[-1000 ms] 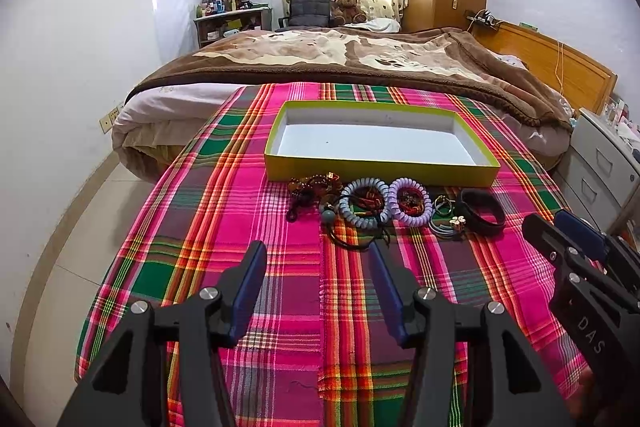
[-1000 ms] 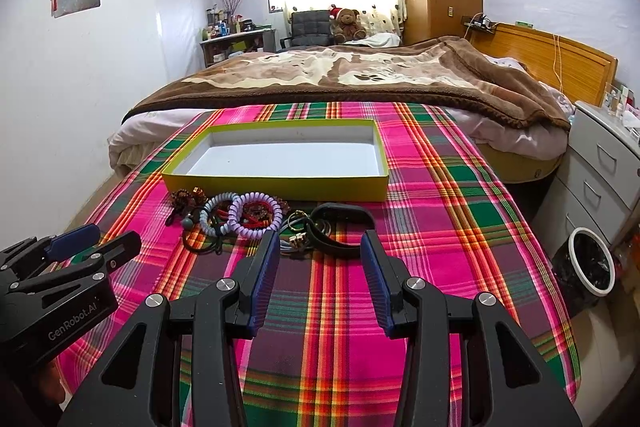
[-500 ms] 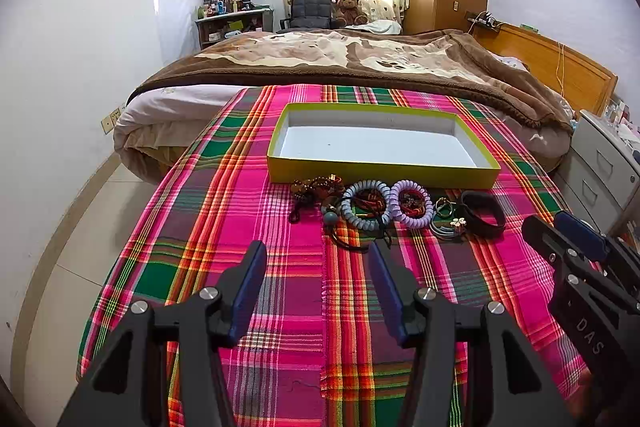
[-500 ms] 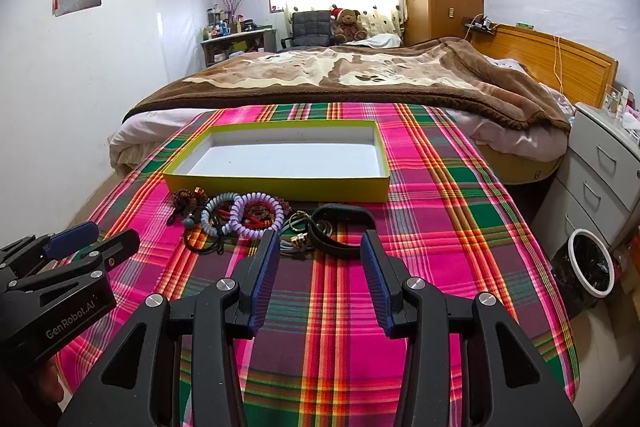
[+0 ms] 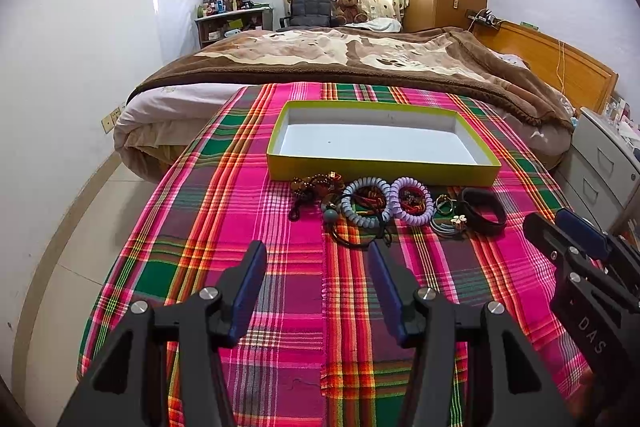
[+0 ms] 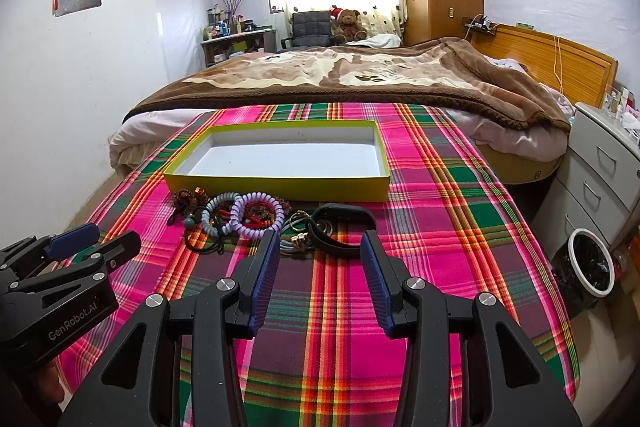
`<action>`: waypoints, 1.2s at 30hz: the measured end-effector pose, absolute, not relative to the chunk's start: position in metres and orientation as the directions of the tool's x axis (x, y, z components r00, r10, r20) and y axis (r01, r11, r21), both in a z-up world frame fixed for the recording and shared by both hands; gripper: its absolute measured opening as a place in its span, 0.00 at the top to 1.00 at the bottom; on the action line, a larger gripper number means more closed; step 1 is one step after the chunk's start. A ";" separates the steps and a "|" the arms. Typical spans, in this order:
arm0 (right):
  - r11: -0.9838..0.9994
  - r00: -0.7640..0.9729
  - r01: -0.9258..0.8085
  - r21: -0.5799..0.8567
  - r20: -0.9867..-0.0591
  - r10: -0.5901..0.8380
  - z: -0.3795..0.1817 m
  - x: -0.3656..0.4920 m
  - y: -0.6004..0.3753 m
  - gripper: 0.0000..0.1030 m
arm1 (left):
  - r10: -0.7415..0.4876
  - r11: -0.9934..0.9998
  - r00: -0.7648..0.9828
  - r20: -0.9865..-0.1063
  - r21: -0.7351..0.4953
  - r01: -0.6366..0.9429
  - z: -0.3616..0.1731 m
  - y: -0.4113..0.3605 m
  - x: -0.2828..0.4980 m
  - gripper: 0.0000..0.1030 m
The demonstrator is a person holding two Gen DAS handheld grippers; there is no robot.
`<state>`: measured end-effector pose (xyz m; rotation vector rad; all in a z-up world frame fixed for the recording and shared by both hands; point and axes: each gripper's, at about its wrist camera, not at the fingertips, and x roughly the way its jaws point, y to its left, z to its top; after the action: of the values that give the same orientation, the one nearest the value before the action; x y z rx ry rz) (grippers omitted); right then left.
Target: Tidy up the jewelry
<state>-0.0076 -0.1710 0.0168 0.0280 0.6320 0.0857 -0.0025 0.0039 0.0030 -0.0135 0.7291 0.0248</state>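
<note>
Both tongs have barely moved; yellow box [image 5: 382,173] holds nothing

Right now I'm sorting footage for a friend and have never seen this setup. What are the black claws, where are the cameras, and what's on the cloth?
There is no robot. A person holds a two-finger tool in each hand, with a camera on each looking forward along the fingers. One picture is from the left gripper, the other from the right gripper. Both are open and hold nothing. On the plaid cloth sits a yellow tray with nothing in it. In front of it lies a cluster of jewelry: a purple coil band, a black bracelet, and beads.
</note>
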 end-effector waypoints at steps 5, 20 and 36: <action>0.996 0.803 -0.072 0.052 -0.590 0.089 0.016 -0.008 -0.170 0.58 | 0.018 1.000 0.746 -0.666 -0.003 -0.027 0.003 0.004 -0.003 0.47; 0.996 0.793 -0.062 0.065 -0.602 0.088 0.010 -0.002 -0.176 0.58 | -0.006 0.999 0.734 -0.679 -0.037 -0.026 -0.002 0.010 0.003 0.47; 0.991 0.667 -0.043 0.126 -0.735 0.122 -0.022 0.069 -0.225 0.58 | -0.111 0.987 0.697 -0.708 -0.160 -0.006 -0.014 0.044 0.032 0.47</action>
<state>0.0691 -0.2249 -0.0215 0.1007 0.8355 0.0930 0.0321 0.0439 -0.0137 -0.1543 0.7980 -0.0586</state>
